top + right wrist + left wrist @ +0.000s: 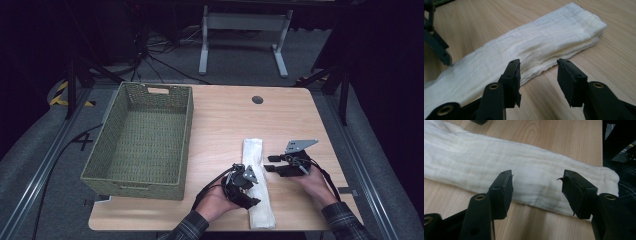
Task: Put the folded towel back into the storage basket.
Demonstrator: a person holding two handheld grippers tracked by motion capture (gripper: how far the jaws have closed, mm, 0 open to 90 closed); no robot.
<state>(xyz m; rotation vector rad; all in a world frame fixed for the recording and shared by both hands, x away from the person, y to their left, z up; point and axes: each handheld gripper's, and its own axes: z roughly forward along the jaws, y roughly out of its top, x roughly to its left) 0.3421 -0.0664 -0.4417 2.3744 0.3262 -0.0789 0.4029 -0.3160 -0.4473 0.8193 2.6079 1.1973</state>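
- So, I have a white folded cloth (258, 182) lying flat on the worktop (225, 120) as a long narrow strip, running away from the near edge, to the right of the woven basket (141, 137).
- My left gripper (246, 186) sits at the cloth's left long edge, near its closer end. In the left gripper view its fingers (503, 192) are spread, with the cloth (524, 177) lying beyond them and nothing pinched.
- My right gripper (270, 163) sits just beside the cloth's right long edge, around the middle of the strip. In the right gripper view its fingers (512, 80) are also spread, the layered edge of the cloth (534, 52) just ahead of the tips and nothing gripped.
- Judging by the layers stacked at that edge, the lengthwise folding looks done: the strip is neat and even.
- What I take to be left: shortening the strip with another fold end to end, then perhaps moving it into the basket, which has nothing in it. That is my reading, not something the views show.
- Both grippers would need a fresh grip on the cloth before any of that.
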